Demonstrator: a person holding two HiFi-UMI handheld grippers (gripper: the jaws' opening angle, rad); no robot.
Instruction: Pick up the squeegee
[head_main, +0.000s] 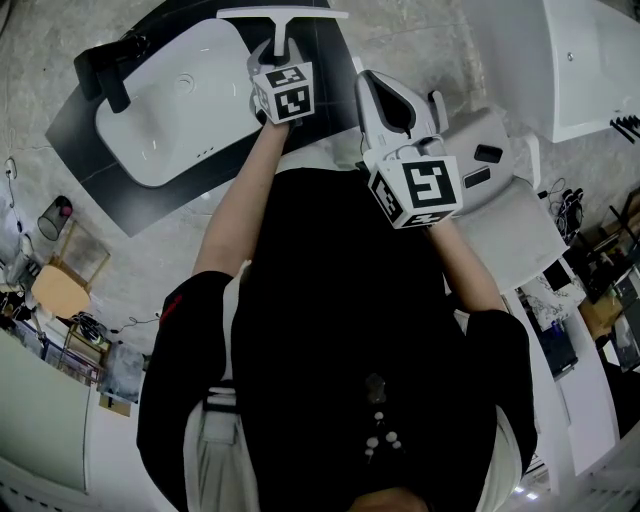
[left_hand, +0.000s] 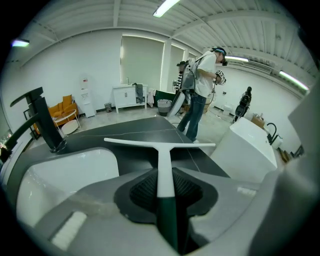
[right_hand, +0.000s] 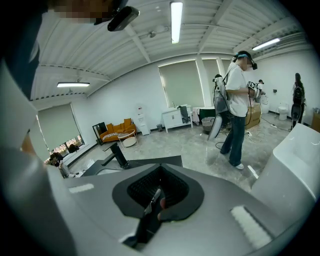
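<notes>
The squeegee (head_main: 281, 16) is T-shaped, with a white blade and a handle that turns from white to dark green. My left gripper (head_main: 277, 52) is shut on that handle. In the left gripper view the squeegee (left_hand: 159, 156) sticks straight out from between the black pads (left_hand: 140, 192), with its blade crosswise over the dark counter (left_hand: 135, 131). I cannot tell whether the blade touches the counter. My right gripper (head_main: 388, 98) hovers to the right of the left one, over the floor. Its jaws (right_hand: 152, 200) look closed, with no task object in them.
A white basin (head_main: 165, 110) with a black faucet (head_main: 108, 70) sits in the dark counter (head_main: 95, 160), left of the squeegee. White bathroom fixtures (head_main: 590, 60) stand at the right. A person (left_hand: 200, 95) stands beyond the counter. Shelves and clutter line the left edge.
</notes>
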